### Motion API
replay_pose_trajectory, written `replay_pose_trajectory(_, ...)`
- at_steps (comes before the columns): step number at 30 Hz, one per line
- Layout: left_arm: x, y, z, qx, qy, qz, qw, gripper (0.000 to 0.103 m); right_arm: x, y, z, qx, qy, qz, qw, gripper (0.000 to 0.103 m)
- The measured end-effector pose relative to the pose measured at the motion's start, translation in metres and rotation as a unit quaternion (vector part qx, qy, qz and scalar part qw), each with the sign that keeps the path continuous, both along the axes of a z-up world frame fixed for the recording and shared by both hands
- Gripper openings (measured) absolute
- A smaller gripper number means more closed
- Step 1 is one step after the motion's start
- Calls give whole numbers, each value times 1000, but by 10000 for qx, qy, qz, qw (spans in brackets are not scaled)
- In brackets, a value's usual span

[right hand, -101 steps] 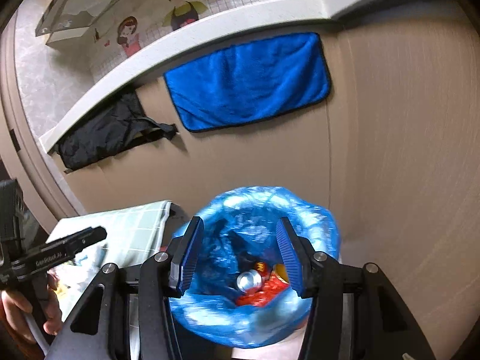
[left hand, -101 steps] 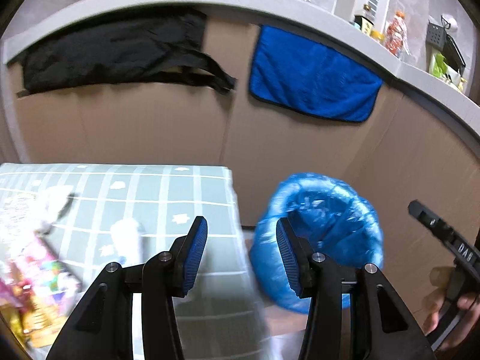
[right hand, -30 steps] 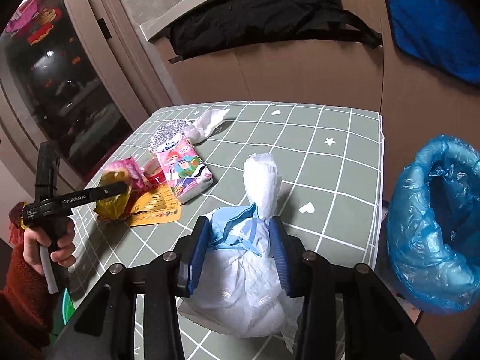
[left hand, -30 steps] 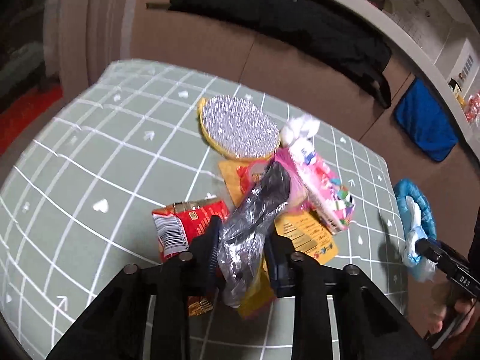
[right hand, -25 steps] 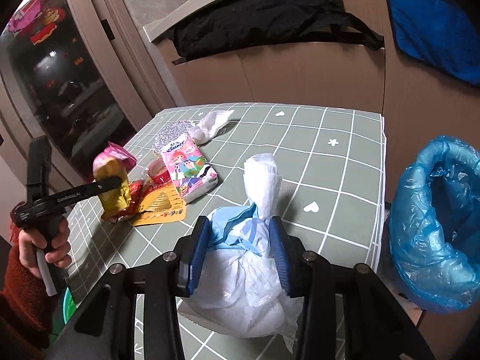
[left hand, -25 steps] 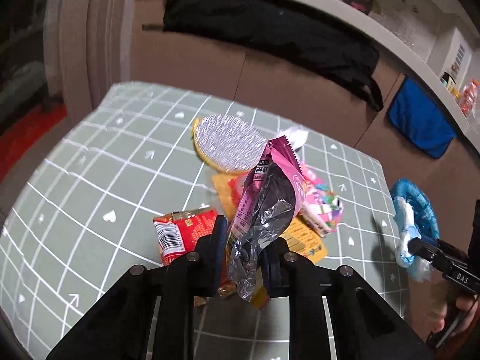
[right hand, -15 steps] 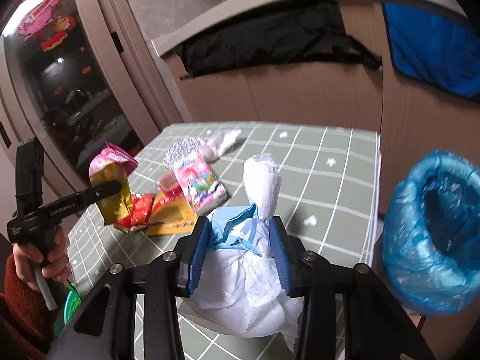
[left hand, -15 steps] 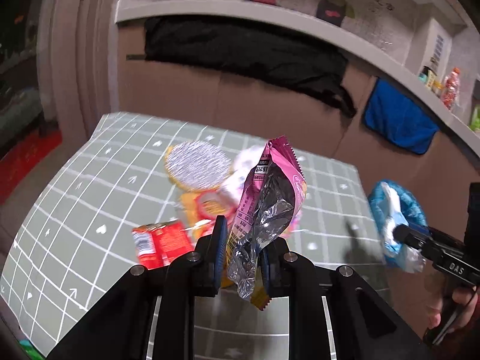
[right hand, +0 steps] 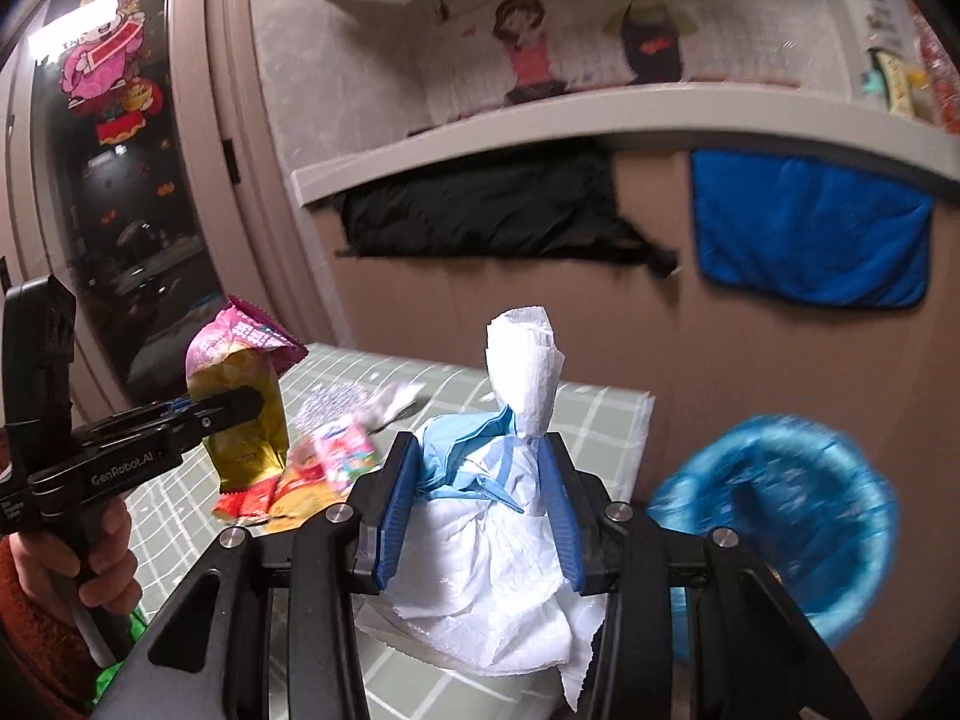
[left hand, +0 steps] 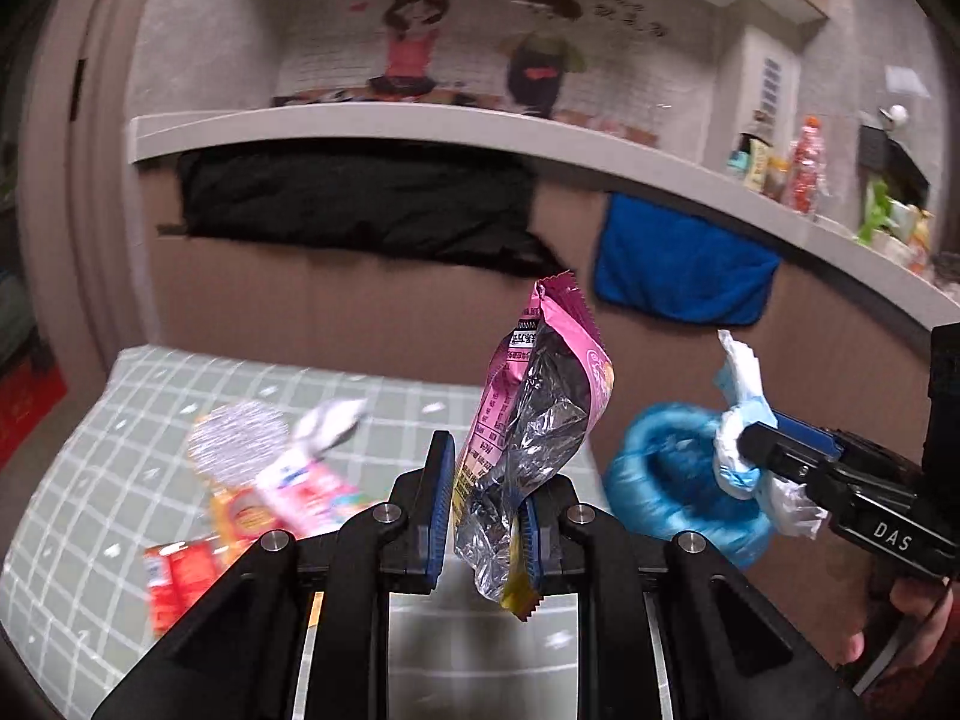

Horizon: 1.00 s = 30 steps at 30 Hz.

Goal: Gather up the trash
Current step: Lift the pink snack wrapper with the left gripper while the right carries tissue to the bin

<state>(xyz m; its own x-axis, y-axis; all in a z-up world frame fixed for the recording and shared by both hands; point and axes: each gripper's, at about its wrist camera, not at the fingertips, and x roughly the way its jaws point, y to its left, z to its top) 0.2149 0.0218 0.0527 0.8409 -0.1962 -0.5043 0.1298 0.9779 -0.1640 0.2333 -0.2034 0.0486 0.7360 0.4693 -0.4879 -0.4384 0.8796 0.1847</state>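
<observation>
My left gripper (left hand: 485, 498) is shut on a crumpled pink and silver snack wrapper (left hand: 534, 414), held up above the green checked table (left hand: 120, 420). The same wrapper (right hand: 240, 396) shows in the right wrist view at the left, pinched in the left gripper (right hand: 240, 405). My right gripper (right hand: 477, 495) is shut on a wad of white tissue and a light blue mask (right hand: 510, 480), lifted off the table. That wad (left hand: 738, 420) hangs in the right gripper (left hand: 750, 450) just over the blue-lined trash bin (left hand: 678, 480). The bin (right hand: 780, 504) stands beside the table's right edge.
Left on the table are a silver round lid (left hand: 237, 441), a pink tissue pack (left hand: 312, 486), a red wrapper (left hand: 180, 576) and a white crumpled tissue (left hand: 336, 420). A black cloth (left hand: 360, 204) and a blue towel (left hand: 678, 270) hang on the cardboard wall behind.
Both grippers have risen off the table with their loads. The left one has swung right with the wrapper; the right one has carried the tissue wad toward the blue bin.
</observation>
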Motion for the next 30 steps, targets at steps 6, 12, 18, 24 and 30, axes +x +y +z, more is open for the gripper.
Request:
replay_pose_trajectory(6, 24, -71, 2, 106, 13, -562, 9984, 21, -1, -61, 13, 103, -260, -557, 9981, 38)
replay_pose_trajectory(12, 43, -130, -3, 265, -51, -1013, 9945, 21, 6, -122, 8, 195, -295, -1192, 9922, 38)
replay_pose_trajectory(18, 66, -167, -19, 336, 133, -1290, 9910, 21, 11, -161, -2, 263, -233, -1601, 9865, 38)
replay_pose_trajectory(24, 83, -185, -42, 362, 459, -1372, 9888, 21, 24, -175, -20, 160, -44, -1773, 9840, 38)
replay_pose_trajectory(30, 97, -198, -59, 426, 648, -1399, 9871, 21, 37, -189, -38, 203, 180, -1862, 9821, 38)
